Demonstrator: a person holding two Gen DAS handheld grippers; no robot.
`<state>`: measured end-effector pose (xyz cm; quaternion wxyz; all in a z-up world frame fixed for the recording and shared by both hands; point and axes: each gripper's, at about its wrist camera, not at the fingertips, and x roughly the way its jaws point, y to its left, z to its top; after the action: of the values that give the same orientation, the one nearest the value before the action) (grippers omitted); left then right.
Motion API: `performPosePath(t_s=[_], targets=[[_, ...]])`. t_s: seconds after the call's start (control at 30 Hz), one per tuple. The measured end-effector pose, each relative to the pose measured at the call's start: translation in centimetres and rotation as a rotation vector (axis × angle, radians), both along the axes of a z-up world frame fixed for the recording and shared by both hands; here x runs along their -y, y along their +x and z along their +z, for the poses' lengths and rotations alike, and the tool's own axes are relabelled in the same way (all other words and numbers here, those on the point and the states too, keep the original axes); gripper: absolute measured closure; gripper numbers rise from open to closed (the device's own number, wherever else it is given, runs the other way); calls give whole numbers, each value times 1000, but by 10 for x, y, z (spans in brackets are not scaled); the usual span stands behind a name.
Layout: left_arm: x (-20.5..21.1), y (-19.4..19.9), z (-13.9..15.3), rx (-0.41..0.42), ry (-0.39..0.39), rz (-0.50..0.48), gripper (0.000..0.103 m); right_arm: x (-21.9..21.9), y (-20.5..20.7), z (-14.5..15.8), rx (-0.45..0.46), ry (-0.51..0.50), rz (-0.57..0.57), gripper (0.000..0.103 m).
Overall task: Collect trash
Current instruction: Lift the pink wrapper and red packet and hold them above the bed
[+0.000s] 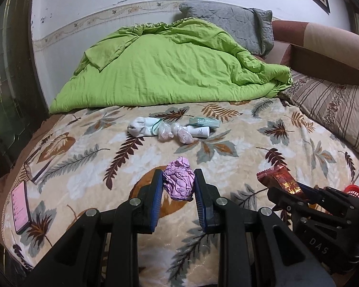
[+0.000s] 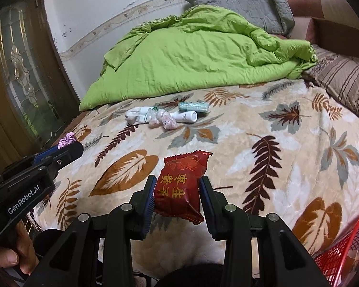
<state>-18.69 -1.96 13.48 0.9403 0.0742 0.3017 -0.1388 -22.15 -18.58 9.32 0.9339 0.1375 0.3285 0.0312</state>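
Closest in, the left gripper (image 1: 178, 185) has its blue-padded fingers (image 1: 156, 198) pressed on either side of a crumpled purple wrapper (image 1: 179, 181), narrowed to the width of the wad and holding it just above the leaf-print blanket (image 1: 227, 124) on the bed. Over on the right, the right gripper (image 2: 177, 196) has its fingers (image 2: 148, 203) clamped on a red snack packet (image 2: 182, 186) with gold characters, gripped by its sides, the crimped top edge pointing away from the camera. From the left wrist view that same packet pokes up at the right edge; from the right wrist view the left gripper sits off to the left with the purple wad peeking past its tip. A red mesh basket (image 2: 342, 246) shows at the lower right corner, just beside the right gripper. At the left edge of the bed lies a phone (image 1: 21, 206) with a lit pinkish screen.

Farther up the blanket there's a little cluster: a white sock (image 1: 141, 126), two crumpled clear plastic bags (image 1: 174, 132) touching one another, a white bottle (image 1: 198, 131) lying on its side, and a pale green packet (image 1: 203, 121) just behind it. Beyond that, a bright green duvet (image 1: 167, 67) is heaped across the bed, with a grey quilted pillow (image 1: 232, 24) against the wall and a striped pillow (image 1: 335, 110) to the right.
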Motion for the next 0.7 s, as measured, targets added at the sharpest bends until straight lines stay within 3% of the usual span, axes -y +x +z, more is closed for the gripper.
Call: performPosePath(t_s=[0.7], targets=[[-5, 41, -32, -83, -17, 7, 78, 1, 18, -6, -68, 55, 26, 64]])
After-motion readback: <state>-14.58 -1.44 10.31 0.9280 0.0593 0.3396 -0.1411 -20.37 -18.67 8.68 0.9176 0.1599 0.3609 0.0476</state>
